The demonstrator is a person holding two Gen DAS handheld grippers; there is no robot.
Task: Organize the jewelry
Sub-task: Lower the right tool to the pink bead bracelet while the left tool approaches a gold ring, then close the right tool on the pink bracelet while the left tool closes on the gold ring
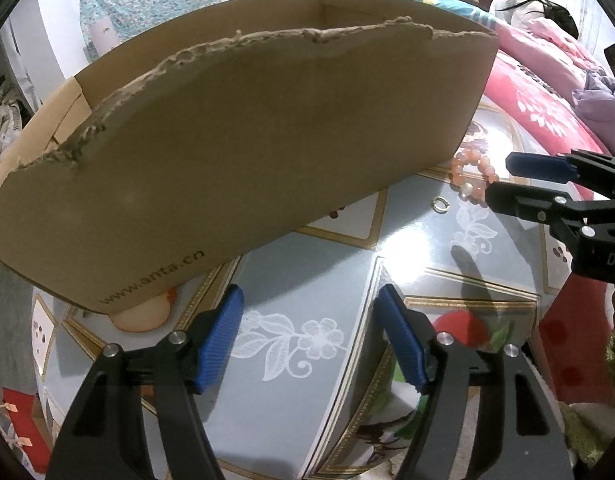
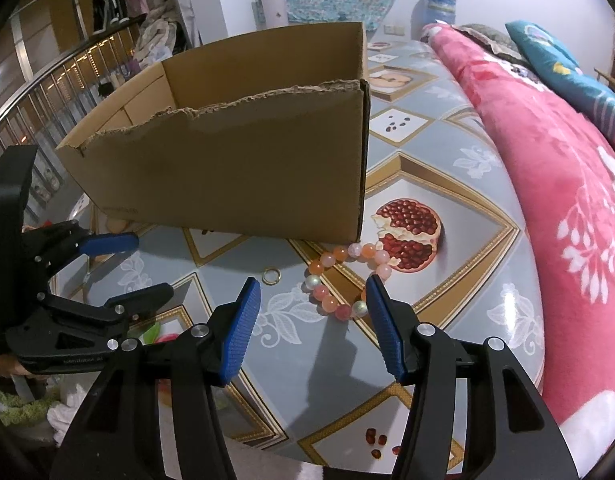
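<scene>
A pink and orange bead bracelet [image 2: 341, 280] lies on the patterned table by the near right corner of an open cardboard box [image 2: 235, 176]. A small gold ring [image 2: 271, 275] lies just left of it. My right gripper [image 2: 313, 300] is open and empty, low over the table, its right fingertip beside the bracelet. My left gripper [image 1: 309, 304] is open and empty in front of the box [image 1: 235, 152]. In the left wrist view the bracelet [image 1: 469, 174], the ring [image 1: 440, 204] and the right gripper [image 1: 503, 182] show at right.
The table [image 2: 447, 184] has a glossy grey cloth printed with fruit and flowers. A pink blanket [image 2: 567, 200] is heaped along its right side. The box has a torn top edge. The left gripper [image 2: 143, 266] shows at left in the right wrist view.
</scene>
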